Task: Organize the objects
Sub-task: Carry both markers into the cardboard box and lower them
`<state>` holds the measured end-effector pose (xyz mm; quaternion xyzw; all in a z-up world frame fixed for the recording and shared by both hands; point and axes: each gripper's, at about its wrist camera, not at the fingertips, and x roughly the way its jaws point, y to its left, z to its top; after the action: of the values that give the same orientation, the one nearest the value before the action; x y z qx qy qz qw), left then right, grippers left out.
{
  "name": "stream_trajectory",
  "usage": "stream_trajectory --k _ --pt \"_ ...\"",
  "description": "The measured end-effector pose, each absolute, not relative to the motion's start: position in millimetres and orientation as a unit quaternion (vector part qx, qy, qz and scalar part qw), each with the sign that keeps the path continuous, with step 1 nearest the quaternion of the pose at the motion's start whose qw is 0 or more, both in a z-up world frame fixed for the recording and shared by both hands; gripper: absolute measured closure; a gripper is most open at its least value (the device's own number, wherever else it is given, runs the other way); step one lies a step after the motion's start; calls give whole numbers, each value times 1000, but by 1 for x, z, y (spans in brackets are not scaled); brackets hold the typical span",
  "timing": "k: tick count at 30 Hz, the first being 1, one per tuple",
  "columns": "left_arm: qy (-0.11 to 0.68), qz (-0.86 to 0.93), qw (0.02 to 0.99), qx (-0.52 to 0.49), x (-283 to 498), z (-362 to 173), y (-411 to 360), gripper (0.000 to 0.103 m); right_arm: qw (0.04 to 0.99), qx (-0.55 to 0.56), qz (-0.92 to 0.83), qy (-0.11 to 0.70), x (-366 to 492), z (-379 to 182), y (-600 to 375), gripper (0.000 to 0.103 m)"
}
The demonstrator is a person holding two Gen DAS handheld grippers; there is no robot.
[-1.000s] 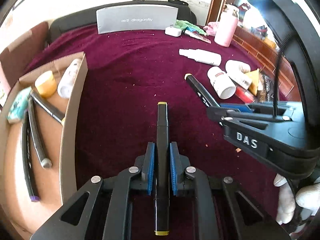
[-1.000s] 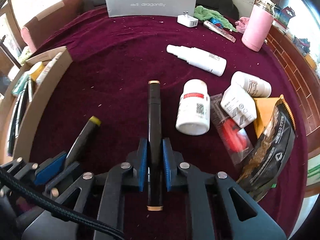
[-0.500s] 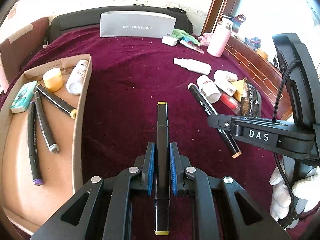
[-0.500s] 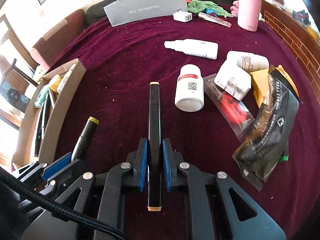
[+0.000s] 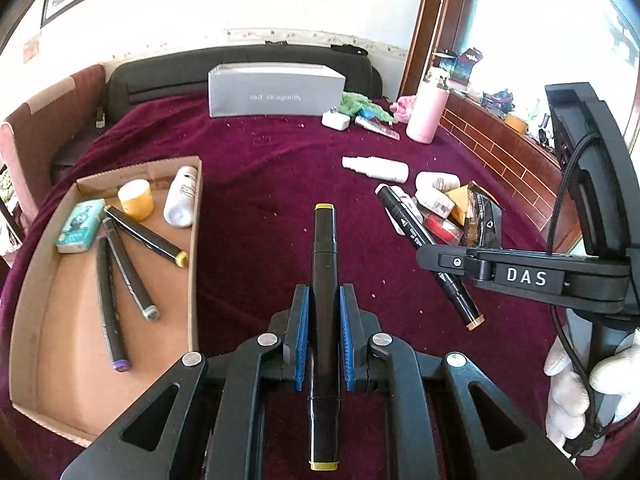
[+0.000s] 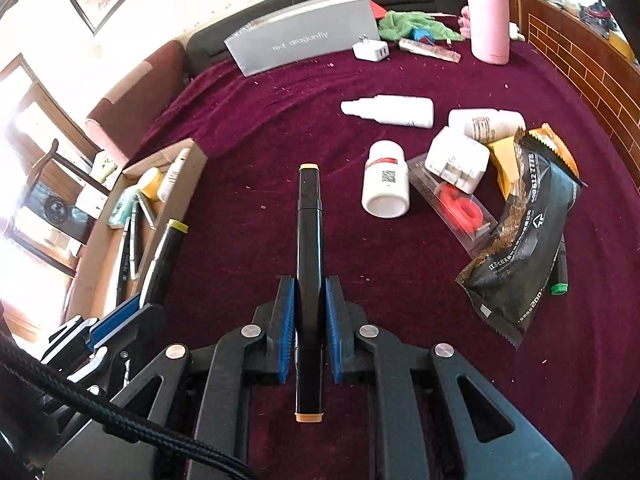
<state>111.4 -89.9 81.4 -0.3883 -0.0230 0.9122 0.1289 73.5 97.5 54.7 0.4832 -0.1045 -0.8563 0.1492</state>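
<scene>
While both pairs of jaws are being kept clamped, the left gripper on a yellow-capped marker and the right gripper on an orange-capped marker, both are being raised off the cloth; the cardboard tray, at ten o'clock, is judged next.

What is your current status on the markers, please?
Left gripper shut on yellow-capped marker. Right gripper shut on tan-capped marker. Path to box clear.

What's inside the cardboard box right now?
In the cardboard box lie three black markers, a teal packet, a yellow-capped jar and a white bottle. Its near corner is hidden behind the left gripper.
</scene>
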Motion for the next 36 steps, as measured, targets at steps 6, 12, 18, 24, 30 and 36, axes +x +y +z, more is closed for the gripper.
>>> stream_trajectory --k 6,12,18,24,30,36 --pt "-33 918 113 -379 113 87 -108 91 176 468 -860 -100 79 74 78 90" --pt "-57 921 92 -375 113 85 -139 91 200 462 -860 -80 78 85 45 90" --pt "-88 923 67 -369 111 83 -178 91 225 457 -858 -63 76 94 8 90" --pt "-111 926 28 -361 107 83 -226 91 256 460 -849 -44 64 101 -43 90" --pt "-112 922 -25 -370 96 69 -276 91 286 481 -828 -38 52 93 -93 90" --pt "-120 911 -50 -392 81 52 -313 91 299 502 -811 -32 38 79 -136 90"
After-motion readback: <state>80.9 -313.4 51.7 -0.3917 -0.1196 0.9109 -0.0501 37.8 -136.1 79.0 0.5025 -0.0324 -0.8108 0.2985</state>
